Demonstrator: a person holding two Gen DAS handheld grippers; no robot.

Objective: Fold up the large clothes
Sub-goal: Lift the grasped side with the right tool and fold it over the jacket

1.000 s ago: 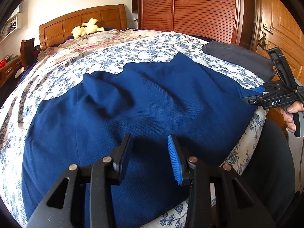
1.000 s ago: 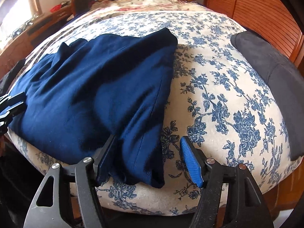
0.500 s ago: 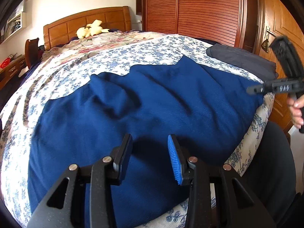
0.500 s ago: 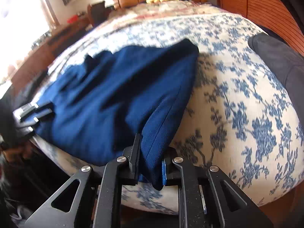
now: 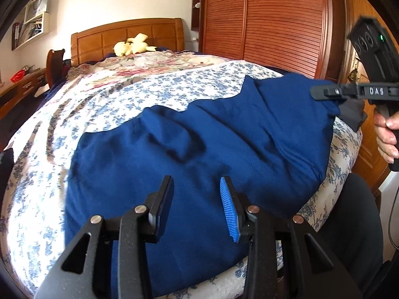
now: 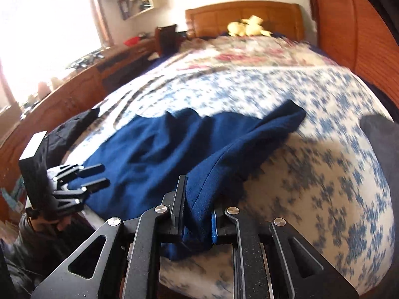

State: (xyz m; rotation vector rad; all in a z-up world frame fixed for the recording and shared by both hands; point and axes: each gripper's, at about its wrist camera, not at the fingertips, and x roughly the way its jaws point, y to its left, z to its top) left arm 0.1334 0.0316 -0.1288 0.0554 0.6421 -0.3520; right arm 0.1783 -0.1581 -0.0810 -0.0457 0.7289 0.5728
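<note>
A large dark blue garment [image 5: 199,137] lies spread on the bed, rumpled near its middle. My left gripper [image 5: 196,184] hovers over its near edge, jaws apart with nothing pinched between them. In the right wrist view the left gripper [image 6: 104,174] shows at the garment's left side. My right gripper [image 6: 198,199] is shut on the garment's [image 6: 162,144] near right edge, and the cloth rises in a ridge from the bed into its jaws. From the left wrist view the right gripper [image 5: 316,92] holds that corner up at the far right, with a hand [image 5: 389,134] on its handle.
The bed has a blue-flowered white sheet [image 5: 99,99] and a wooden headboard with a yellow plush toy [image 5: 134,47]. A dark grey cloth [image 6: 379,134] lies at the bed's right side. Slatted wardrobe doors [image 5: 274,25] stand close on the right, a wooden desk [image 6: 74,92] on the left.
The right gripper closed on the garment's near right edge and lifted it off the bed. The left gripper drew up a little, its jaws unchanged.
</note>
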